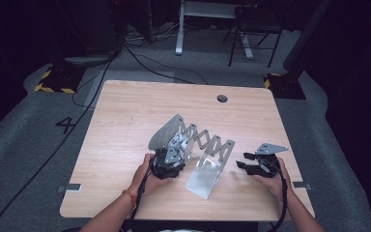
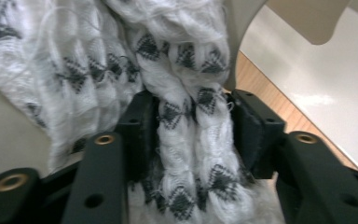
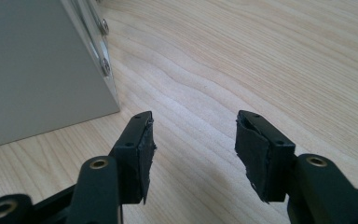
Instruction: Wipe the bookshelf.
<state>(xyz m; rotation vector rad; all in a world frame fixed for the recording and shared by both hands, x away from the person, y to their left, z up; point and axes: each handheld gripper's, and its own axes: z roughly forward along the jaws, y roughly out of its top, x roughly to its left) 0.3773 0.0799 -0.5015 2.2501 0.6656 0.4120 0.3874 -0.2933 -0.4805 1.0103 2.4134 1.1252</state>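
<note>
An extending metal rack (image 1: 206, 141), with a plate at each end joined by scissor links, stands in the middle of the wooden table (image 1: 125, 121). A white knitted cloth with dark diamonds (image 2: 186, 60) lies between the plates, beside the left plate (image 1: 166, 129). My left gripper (image 1: 174, 153) reaches into the rack; the cloth (image 1: 179, 144) sits bunched between its parted jaws (image 2: 189, 121), and the pads do not squeeze it. My right gripper (image 1: 242, 161) hovers low to the right of the rack's near plate (image 3: 37, 70), open with nothing between its jaws (image 3: 193, 140).
A round cable hole (image 1: 222, 98) sits near the table's far edge. Behind the table are cables on the grey floor (image 1: 145, 58), a desk frame (image 1: 207, 14) and yellow-black striped stand bases (image 1: 53, 82). Bare tabletop lies to the left and far side of the rack.
</note>
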